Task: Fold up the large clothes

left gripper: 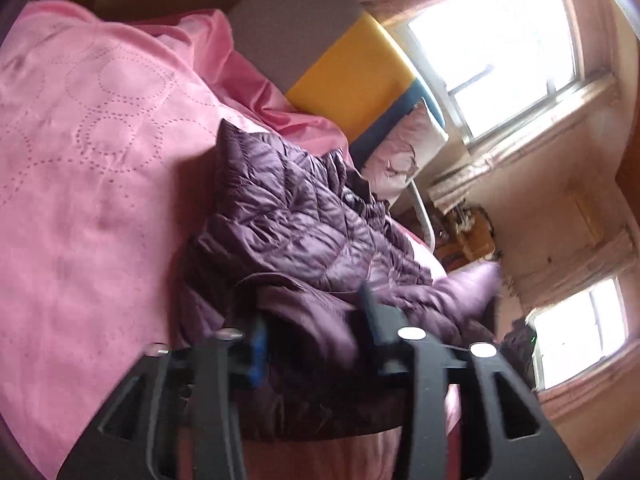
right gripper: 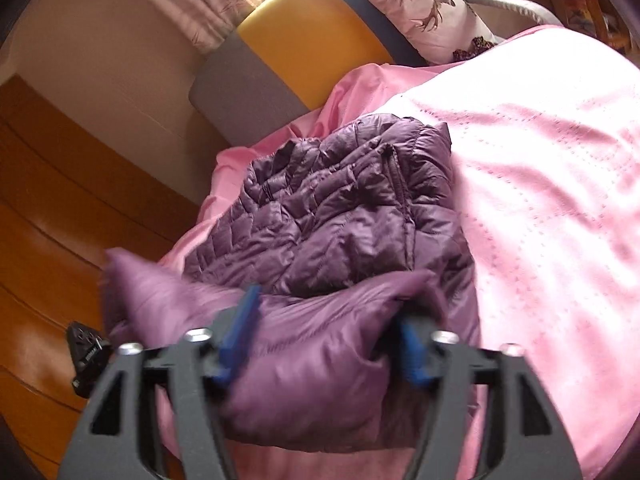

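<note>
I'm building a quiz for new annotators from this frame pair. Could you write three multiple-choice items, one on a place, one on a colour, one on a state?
1. Where does the jacket lie?
A. on the wooden floor
B. on the pink bedspread
C. on a chair

2. What colour is the quilted jacket?
A. dark purple
B. green
C. white

3. How does the right claw stand?
A. far from the jacket
B. holding a pillow
C. a jacket fold bunched between its fingers

Answers:
1 B: the jacket rests on the pink bedspread.
2 A: its quilted shell is dark purple in both views.
3 C: the right claw has purple fabric filling the space between its blue-tipped fingers; the left claw likewise has jacket fabric between its fingers.
</note>
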Tool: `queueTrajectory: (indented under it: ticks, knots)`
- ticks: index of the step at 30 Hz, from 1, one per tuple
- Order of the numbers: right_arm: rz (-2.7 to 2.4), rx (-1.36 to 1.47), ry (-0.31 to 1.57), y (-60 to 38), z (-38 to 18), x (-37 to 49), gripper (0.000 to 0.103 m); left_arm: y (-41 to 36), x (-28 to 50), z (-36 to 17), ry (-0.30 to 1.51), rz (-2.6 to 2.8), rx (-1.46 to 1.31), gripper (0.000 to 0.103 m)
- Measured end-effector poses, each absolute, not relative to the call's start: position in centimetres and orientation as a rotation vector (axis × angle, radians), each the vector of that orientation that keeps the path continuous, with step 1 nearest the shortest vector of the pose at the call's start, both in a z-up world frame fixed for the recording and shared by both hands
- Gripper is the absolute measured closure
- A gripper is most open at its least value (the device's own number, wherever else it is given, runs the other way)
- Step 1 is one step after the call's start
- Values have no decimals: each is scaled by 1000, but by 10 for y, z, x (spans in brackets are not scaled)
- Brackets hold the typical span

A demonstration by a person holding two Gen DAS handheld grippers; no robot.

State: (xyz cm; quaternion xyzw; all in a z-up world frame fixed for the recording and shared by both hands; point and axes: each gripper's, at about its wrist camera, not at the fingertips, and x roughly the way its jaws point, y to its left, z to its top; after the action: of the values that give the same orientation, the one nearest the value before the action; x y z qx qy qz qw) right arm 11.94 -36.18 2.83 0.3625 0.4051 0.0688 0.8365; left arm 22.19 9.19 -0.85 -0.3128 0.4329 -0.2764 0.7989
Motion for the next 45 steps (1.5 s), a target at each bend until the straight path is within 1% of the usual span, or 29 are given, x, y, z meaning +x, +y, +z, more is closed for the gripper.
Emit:
queueTrajectory:
  ticks: [1,2,4,7,10,11,12,13,14,15,16,17,18,20,23,25,33,34,35,36,37,38,39,40,41,42,43,45]
  knots:
    - [145,792,843,-365,29,120,17,99,222,-9,910,-592,-716,28]
    - [148,805,822,-367,30,118,9,106,219,-9,884,-577,-751,13]
    - [130,796,782,-370,34,111,5,117,218,-15,860,-522,-752,12]
    - [113,770,786,-372,30,92,4,122,212,-36,908,-511,-729,12]
    - [61,690,838,-367,13,72,4,115,204,-61,976,-540,-703,12]
    - [50,674,857,-364,7,70,5,110,202,-67,996,-550,-691,19]
    - [33,652,880,-360,-1,68,7,104,201,-73,1021,-567,-675,32]
    - [23,632,897,-356,-6,68,17,95,200,-78,1050,-584,-642,38]
    - [21,617,921,-351,-14,70,35,88,197,-80,1054,-580,-604,47]
    - [18,613,945,-346,-21,72,42,85,194,-79,1048,-581,-584,57]
    - [5,607,954,-343,-25,72,49,83,192,-77,1041,-589,-571,62]
    - [3,599,949,-340,-26,70,60,84,190,-76,1038,-593,-567,71]
    - [7,596,945,-339,-25,67,64,85,188,-74,1033,-600,-560,78]
    - [20,602,935,-339,-20,59,78,87,182,-70,1028,-611,-544,83]
    - [57,596,925,-336,-7,40,84,91,172,-66,1028,-633,-524,84]
    - [69,573,935,-331,-1,26,85,94,159,-65,1034,-651,-514,84]
    - [108,522,1012,-318,11,-50,85,109,88,-64,1082,-696,-501,84]
    - [109,512,1019,-317,14,-57,82,111,81,-64,1090,-696,-500,84]
    - [106,497,1021,-316,18,-62,74,113,74,-62,1093,-692,-493,84]
    - [93,471,1015,-315,23,-64,71,115,68,-59,1087,-677,-474,84]
    - [67,429,998,-314,29,-63,59,115,66,-55,1076,-659,-453,84]
    - [43,391,976,-314,36,-61,47,116,64,-51,1063,-642,-432,77]
    - [20,357,948,-314,43,-56,43,116,64,-46,1044,-629,-414,65]
    - [4,332,923,-313,48,-50,41,118,66,-40,1013,-613,-394,56]
    - [-6,304,902,-312,53,-42,40,119,70,-35,984,-594,-382,40]
    - [-18,272,884,-309,56,-34,39,120,76,-28,948,-569,-374,34]
    - [-30,240,868,-307,59,-23,36,120,79,-26,934,-570,-374,34]
    - [-37,212,860,-302,58,-2,35,117,92,-20,911,-575,-377,34]
